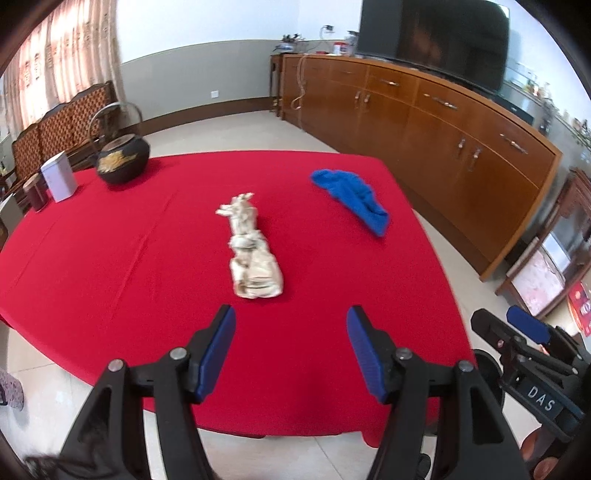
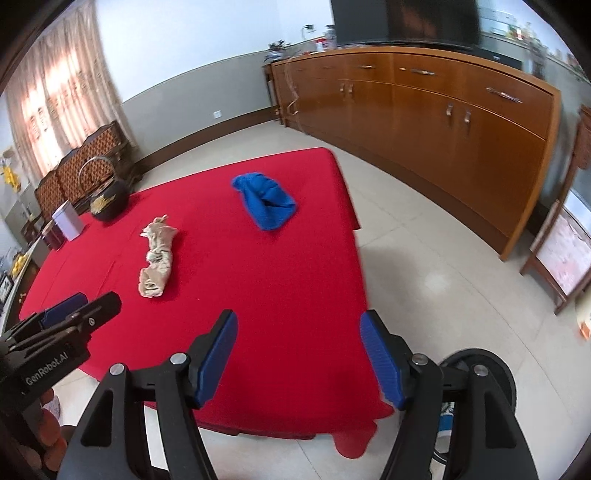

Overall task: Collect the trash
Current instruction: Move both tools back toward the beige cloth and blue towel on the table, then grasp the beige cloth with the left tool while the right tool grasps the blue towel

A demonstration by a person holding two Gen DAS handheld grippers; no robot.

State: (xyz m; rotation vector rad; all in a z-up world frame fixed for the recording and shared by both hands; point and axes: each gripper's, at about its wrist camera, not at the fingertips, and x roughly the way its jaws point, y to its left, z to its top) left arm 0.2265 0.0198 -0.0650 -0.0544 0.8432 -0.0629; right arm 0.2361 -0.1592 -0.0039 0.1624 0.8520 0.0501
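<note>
A crumpled beige wad of paper [image 1: 251, 251] lies in the middle of the red tablecloth [image 1: 110, 258]; it also shows in the right wrist view [image 2: 157, 258]. A blue cloth [image 1: 352, 197] lies further right [image 2: 266, 201]. My left gripper [image 1: 290, 325] is open and empty, just short of the wad above the near table edge. My right gripper [image 2: 297, 328] is open and empty over the table's near right corner. Each gripper shows in the other's view: the right one [image 1: 524, 328], the left one [image 2: 79, 306].
A black kettle [image 1: 122, 158], a white tin [image 1: 59, 181] and a dark jar [image 1: 35, 192] stand at the far left of the table. A long wooden sideboard [image 1: 443, 122] with a TV [image 1: 432, 33] runs along the right. A round black bin [image 2: 480, 373] sits on the floor.
</note>
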